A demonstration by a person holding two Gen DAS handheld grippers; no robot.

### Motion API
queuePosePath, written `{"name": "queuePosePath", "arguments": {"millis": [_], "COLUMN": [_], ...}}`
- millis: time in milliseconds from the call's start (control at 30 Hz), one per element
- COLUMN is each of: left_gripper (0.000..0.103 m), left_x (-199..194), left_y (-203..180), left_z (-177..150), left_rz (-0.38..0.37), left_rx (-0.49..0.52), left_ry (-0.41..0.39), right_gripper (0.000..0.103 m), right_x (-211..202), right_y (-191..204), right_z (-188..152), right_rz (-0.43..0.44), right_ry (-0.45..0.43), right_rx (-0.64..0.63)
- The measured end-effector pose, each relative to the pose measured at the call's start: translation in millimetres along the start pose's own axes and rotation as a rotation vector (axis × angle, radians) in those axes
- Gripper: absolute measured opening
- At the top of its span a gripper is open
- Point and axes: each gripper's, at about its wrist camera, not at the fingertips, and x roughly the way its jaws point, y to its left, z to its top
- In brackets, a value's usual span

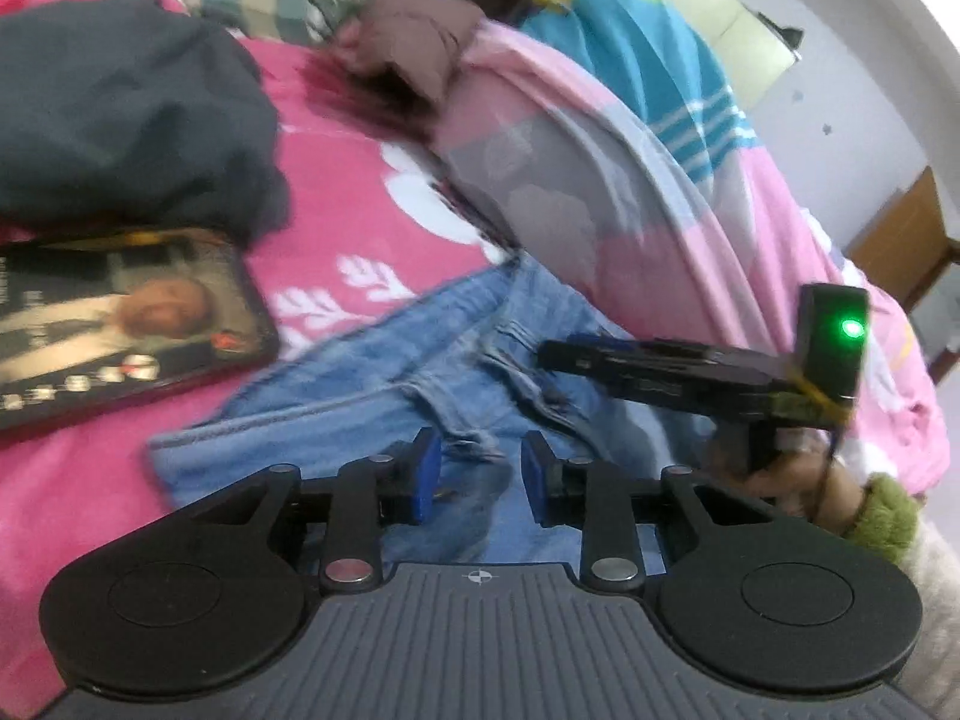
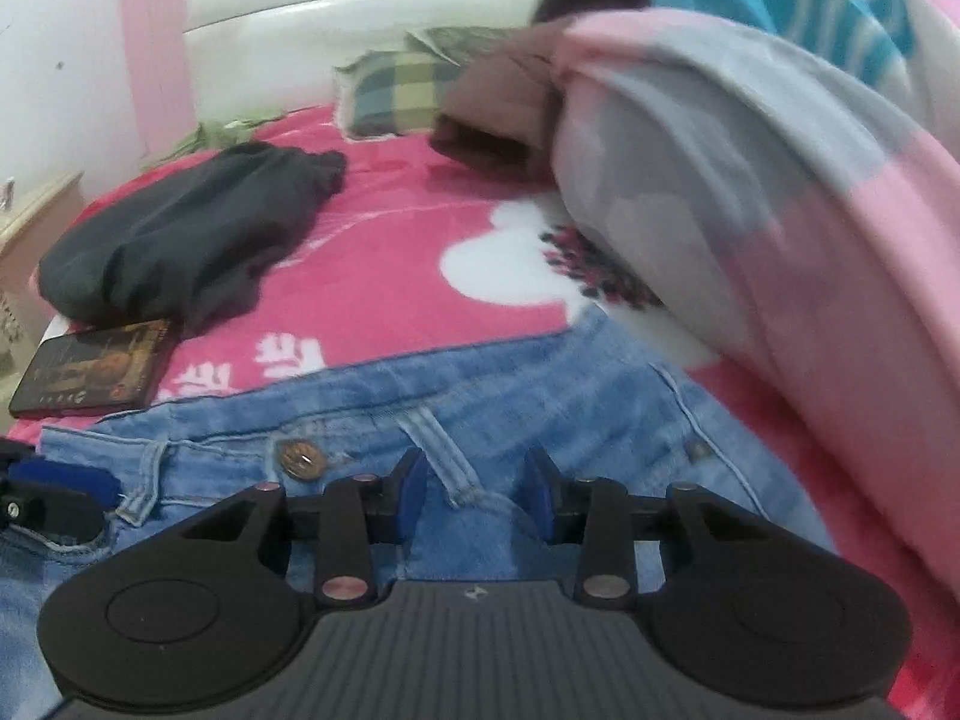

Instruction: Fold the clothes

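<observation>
Blue jeans lie spread on the pink bedspread, waistband right under both claws. The left gripper hangs over the denim, jaws apart, gripping nothing. The right gripper straddles a belt loop, jaws apart, possibly brushing it. Beyond, to the left, sit a dark garment and a book.

Soft, even daylight, no hard shadows. Motion blur smears the pink quilt in both views; fisheye bends the edges around it, and a green lamp beside it glares.
</observation>
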Motion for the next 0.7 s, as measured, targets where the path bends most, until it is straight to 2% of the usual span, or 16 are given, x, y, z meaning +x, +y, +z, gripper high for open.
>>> {"name": "queuePosePath", "arguments": {"millis": [67,200,267,333,400,533,700], "left_gripper": [0.028,0.028,0.02,0.016,0.012,0.01,0.009], "left_x": [14.0,21.6,22.1,19.7,15.6,3.0,-15.5], "left_y": [-3.0,-2.1,0.4,-0.1,-2.3,-6.9,-5.4], "left_z": [2.4,6.0,5.3,1.8,-2.1,-4.8,6.4], "left_rz": [0.052,0.085,0.095,0.101,0.105,0.102,0.078], "left_rx": [0.004,-0.047,-0.081,-0.094,-0.093,-0.069,-0.062], "left_ry": [0.041,0.051,0.037,0.01,-0.023,-0.088,-0.177], "right_gripper": [0.039,0.038,0.037,0.03,0.008,0.006,0.005], "right_x": [8.6,18.6,21.0,23.5,22.2,7.1,-8.5], "right_y": [4.1,0.2,-0.9,0.7,4.5,13.3,11.6], "right_z": [0.9,2.8,2.7,3.4,4.8,9.7,24.6], "right_rz": [-0.01,-0.014,-0.015,-0.019,-0.049,-0.089,-0.073], "right_ry": [0.022,0.03,0.032,0.033,0.026,-0.046,-0.131], "right_rx": [-0.021,0.025,0.051,0.067,0.065,0.057,0.091]}}
